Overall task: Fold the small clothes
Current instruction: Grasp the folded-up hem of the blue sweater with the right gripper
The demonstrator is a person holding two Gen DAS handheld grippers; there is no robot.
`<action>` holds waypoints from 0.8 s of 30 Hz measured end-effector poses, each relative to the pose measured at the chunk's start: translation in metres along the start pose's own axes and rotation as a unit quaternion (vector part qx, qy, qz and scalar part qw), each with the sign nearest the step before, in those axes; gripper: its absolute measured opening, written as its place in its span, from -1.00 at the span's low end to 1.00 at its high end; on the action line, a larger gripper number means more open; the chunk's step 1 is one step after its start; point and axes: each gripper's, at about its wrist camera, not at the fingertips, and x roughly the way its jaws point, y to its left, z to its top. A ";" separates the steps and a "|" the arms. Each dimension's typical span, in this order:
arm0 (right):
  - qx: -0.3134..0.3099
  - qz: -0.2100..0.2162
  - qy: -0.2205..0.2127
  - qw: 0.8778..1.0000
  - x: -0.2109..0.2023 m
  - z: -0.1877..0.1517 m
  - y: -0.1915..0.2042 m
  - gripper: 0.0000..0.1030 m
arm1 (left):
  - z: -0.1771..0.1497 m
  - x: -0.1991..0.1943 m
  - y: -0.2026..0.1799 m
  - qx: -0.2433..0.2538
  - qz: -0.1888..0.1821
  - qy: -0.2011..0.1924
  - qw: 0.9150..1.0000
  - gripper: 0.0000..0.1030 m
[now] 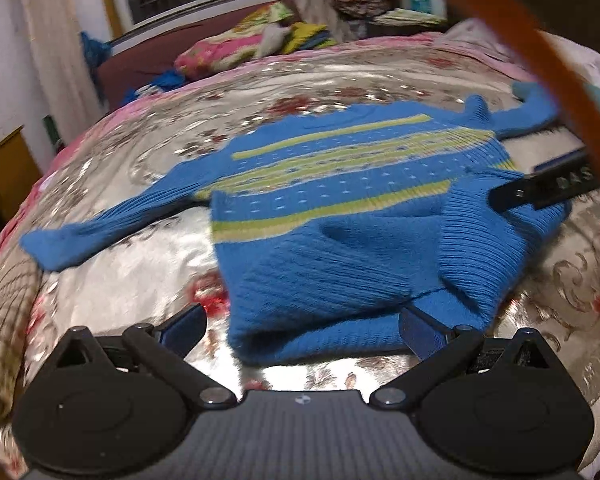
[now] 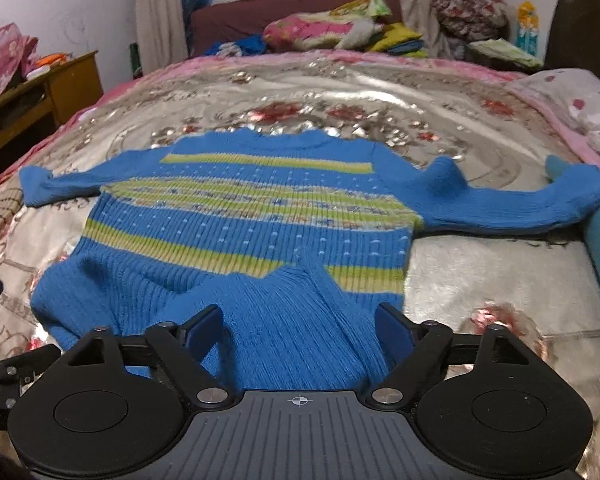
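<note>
While flat, sweater (image 2: 252,216) — sleeves spread sideways | neck far | hem near

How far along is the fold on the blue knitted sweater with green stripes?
Barely begun. Done: the blue knitted sweater with green stripes lies spread on the shiny floral bedspread, its hem bunched up toward the stripes. In hand: the right gripper straddles that raised hem ridge, though a grip is not clear; the left gripper is open at the hem's edge. Left: both sleeves are still outstretched and the body unfolded.

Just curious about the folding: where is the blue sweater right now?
The blue sweater lies spread on the floral bedspread, sleeves out to both sides, its hem bunched between the right tongs.
</note>
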 end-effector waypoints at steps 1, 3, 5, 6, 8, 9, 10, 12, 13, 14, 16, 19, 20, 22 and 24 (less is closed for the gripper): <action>0.000 0.006 0.007 1.000 0.003 0.000 -0.001 0.45 | 0.001 0.000 -0.002 0.006 -0.003 -0.001 1.000 1.00; 0.000 0.014 0.018 1.000 0.008 0.000 -0.003 0.32 | 0.003 0.003 -0.005 0.013 -0.009 0.003 1.000 1.00; 0.006 0.024 0.028 0.999 0.011 0.001 -0.007 -0.01 | 0.003 0.006 -0.005 0.012 -0.016 0.010 1.000 0.92; 0.011 0.031 0.033 0.999 0.011 0.001 -0.009 -0.20 | 0.004 0.006 -0.004 0.009 -0.017 0.013 1.000 0.89; 0.026 0.045 0.040 0.998 0.010 0.003 -0.015 -0.43 | 0.004 0.006 -0.001 -0.001 -0.019 0.016 1.000 0.85; 0.032 0.050 0.042 0.997 0.008 0.003 -0.018 -0.50 | 0.003 0.006 0.001 -0.006 -0.022 0.017 1.000 0.82; 0.036 0.056 0.042 0.997 0.004 0.004 -0.021 -0.61 | 0.003 0.006 0.002 -0.011 -0.024 0.017 0.999 0.82; 0.042 0.068 0.040 0.996 -0.005 0.003 -0.026 -0.74 | 0.003 0.005 0.005 -0.015 -0.027 0.019 0.999 0.81; 0.044 0.072 0.038 0.996 -0.010 0.002 -0.029 -0.84 | 0.002 0.005 0.006 -0.014 -0.025 0.020 0.999 0.81; 0.047 0.075 0.038 0.995 -0.015 0.002 -0.031 -0.90 | 0.002 0.004 0.006 -0.012 -0.023 0.020 0.999 0.81; 0.050 0.088 0.039 0.994 -0.027 -0.003 -0.034 -0.96 | 0.001 0.001 0.008 -0.010 -0.023 0.019 0.999 0.81; 0.037 0.108 0.044 0.992 -0.048 -0.016 -0.036 -0.98 | -0.004 -0.005 0.012 -0.018 -0.027 0.021 0.999 0.81; 0.029 0.112 0.048 0.992 -0.056 -0.023 -0.036 -0.98 | -0.006 -0.006 0.014 -0.021 -0.029 0.024 0.999 0.81; 0.013 0.106 0.054 0.993 -0.068 -0.035 -0.038 -0.98 | -0.011 -0.005 0.015 -0.029 -0.031 0.032 0.999 0.81; -0.006 0.082 0.052 0.995 -0.073 -0.038 -0.039 -0.95 | -0.013 -0.004 0.016 -0.037 -0.032 0.037 0.998 0.81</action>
